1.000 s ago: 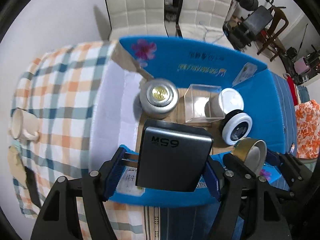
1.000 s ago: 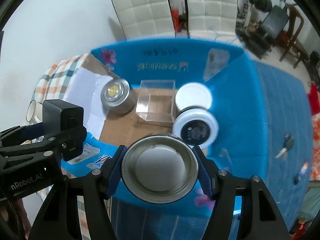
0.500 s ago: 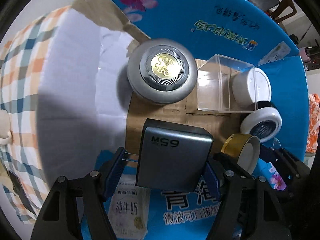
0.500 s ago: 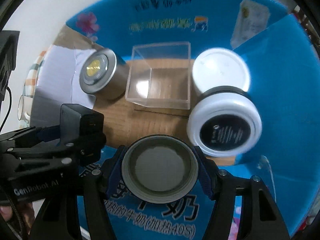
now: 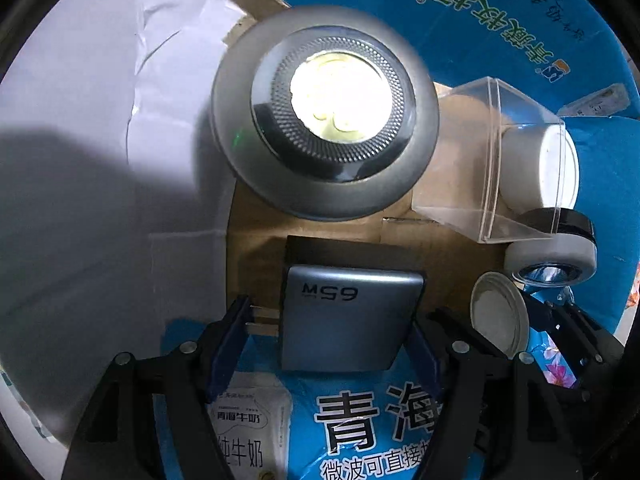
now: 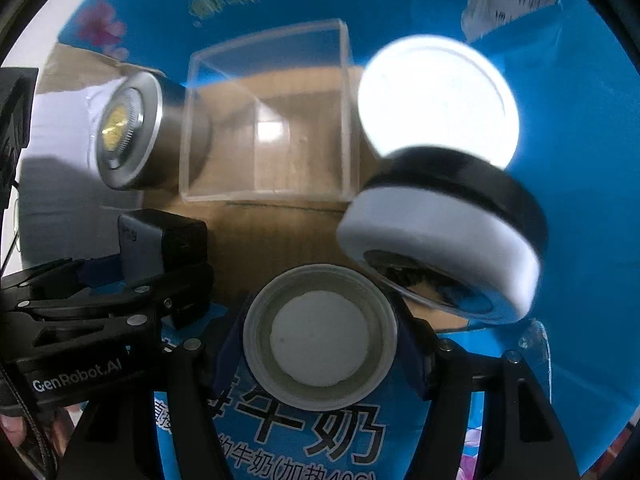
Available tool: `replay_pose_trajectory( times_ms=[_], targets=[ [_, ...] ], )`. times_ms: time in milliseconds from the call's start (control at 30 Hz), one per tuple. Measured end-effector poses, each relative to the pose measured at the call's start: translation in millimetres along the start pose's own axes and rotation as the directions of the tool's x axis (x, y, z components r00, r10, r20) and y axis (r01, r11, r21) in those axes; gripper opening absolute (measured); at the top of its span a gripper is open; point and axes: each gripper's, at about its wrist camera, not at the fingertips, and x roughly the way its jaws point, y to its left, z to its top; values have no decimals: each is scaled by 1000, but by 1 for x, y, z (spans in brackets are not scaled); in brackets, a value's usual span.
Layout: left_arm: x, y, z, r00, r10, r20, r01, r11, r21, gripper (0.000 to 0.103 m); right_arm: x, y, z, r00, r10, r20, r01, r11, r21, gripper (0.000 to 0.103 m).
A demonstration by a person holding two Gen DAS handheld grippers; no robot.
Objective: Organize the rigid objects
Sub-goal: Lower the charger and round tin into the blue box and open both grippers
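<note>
Blue milk carton [image 5: 520, 12] interior, left hand-held gripper [image 5: 332, 340] pinching "65W" charger [image 5: 348, 320], right hand-held gripper [image 6: 320, 336] pinching round lid [image 6: 320, 336]

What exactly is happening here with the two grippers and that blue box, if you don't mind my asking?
A person is packing rigid items into a blue cardboard box. The left gripper is clamped on a grey 65W charger and the right gripper on a small round tin, both low over the box floor. Inside already sit a silver round tin, a clear plastic cube, a white jar and a tilted black-and-white jar.
</note>
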Motion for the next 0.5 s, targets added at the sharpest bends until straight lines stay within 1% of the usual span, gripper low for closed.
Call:
replay_pose_trajectory(
  times_ms=[67, 100, 133, 167, 200, 233, 267, 367, 400, 467, 500],
  targets=[
    [0, 0, 2, 1000, 6, -16, -6, 1000, -3, 72, 2, -1, 2, 1000, 1, -10, -1, 1000, -6, 69],
    [0, 0, 3, 1000, 7, -22, -7, 1000, -4, 72, 3, -2, 4, 1000, 3, -17, -3, 1000, -9, 72],
    [-2, -1, 7, 1000, 2, -27, -3, 1000, -5, 72, 3, -3, 5, 1000, -4, -21, 3, 1000, -11, 77],
    [-4, 0, 7, 1000, -7, -28, 7, 1000, -8, 72, 3, -4, 6, 1000, -3, -23, 3, 1000, -11, 80],
    [-6, 0, 8, 1000, -15, -24, 15, 1000, -9, 73, 2, -3, 9, 1000, 4, -24, -5, 1000, -9, 87],
    [-8, 0, 9, 1000, -24, -17, 24, 1000, -10, 78, 0, -3, 11, 999, 22, -27, -22, 1000, 4, 93],
    [-11, 0, 8, 999, -43, -11, 43, 999, -14, 83, -2, -4, 12, 999, 38, -24, -38, 999, 15, 95],
    [-18, 1, 6, 999, -49, 4, 49, 998, -29, 89, -16, -8, 19, 999, 51, -9, -51, 999, 14, 96],
    [-21, 1, 5, 999, -45, 10, 45, 999, -29, 90, -20, -8, 18, 999, 49, -4, -49, 999, 10, 96],
    [-28, -3, 2, 999, -27, 33, 28, 999, -19, 96, -29, -8, 18, 999, 30, 19, -30, 1000, -6, 97],
    [-31, -5, 0, 999, -19, 41, 19, 1000, -14, 97, -34, -8, 18, 999, 9, 33, -9, 1000, -17, 100]
  ],
)
